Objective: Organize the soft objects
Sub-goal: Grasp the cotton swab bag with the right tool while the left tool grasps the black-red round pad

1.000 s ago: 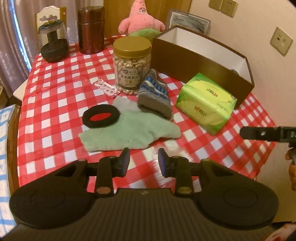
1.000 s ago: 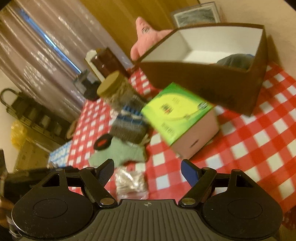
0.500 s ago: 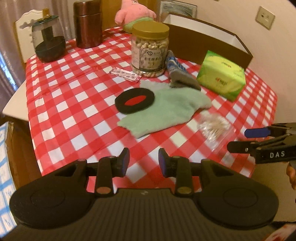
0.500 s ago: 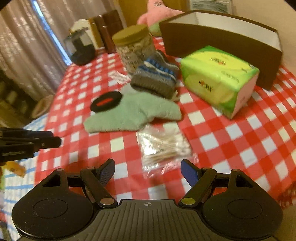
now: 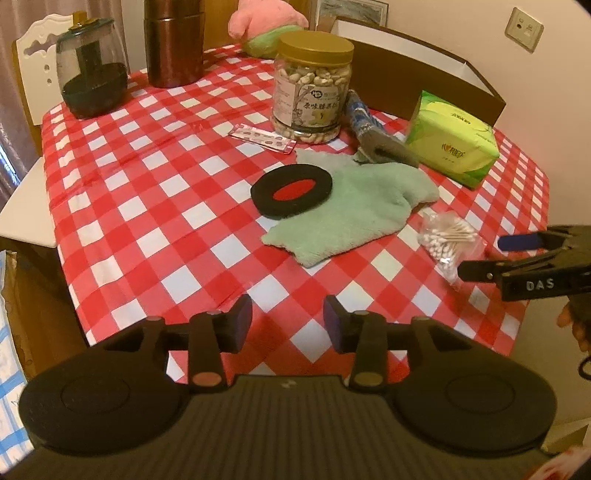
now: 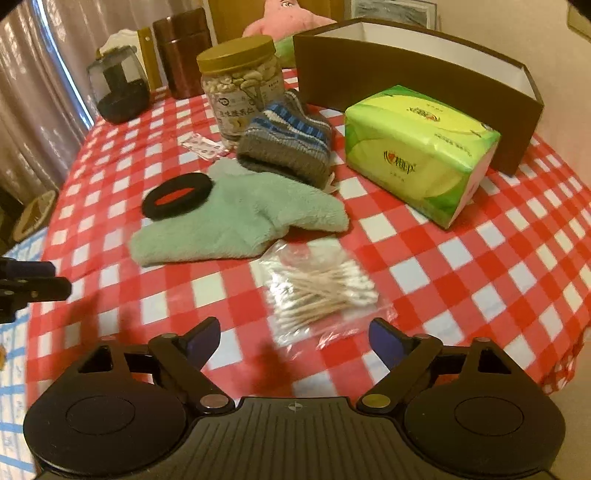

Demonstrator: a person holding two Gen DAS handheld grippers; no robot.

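Note:
A mint green fluffy cloth (image 5: 354, 210) (image 6: 236, 221) lies mid-table with a black and red pad (image 5: 291, 190) (image 6: 177, 197) on its edge. Behind it rests a grey and blue knitted sock (image 5: 373, 136) (image 6: 291, 144), then a green tissue pack (image 5: 452, 147) (image 6: 421, 151) and an open brown box (image 5: 424, 77) (image 6: 406, 77). A pink plush (image 5: 266, 26) (image 6: 284, 18) sits at the far edge. My left gripper (image 5: 288, 321) hangs over the near edge, jaws opening, nothing between them. My right gripper (image 6: 295, 338) is wide and still opening, empty, just short of a bag of cotton swabs (image 6: 317, 288) (image 5: 448, 240).
A nut jar (image 5: 312, 85), a blister pack (image 5: 262, 138), a dark cylinder tin (image 5: 173, 40) and a glass pot (image 5: 90, 74) stand on the red checked tablecloth (image 5: 147, 184). A white chair (image 5: 33, 55) is behind the table; a wall with sockets is on the right.
Both grippers have drawn back toward the table's near edge and tilted down, so more tablecloth shows. Both pairs of jaws stand wider than before. The swab bag now lies in front of the right gripper.

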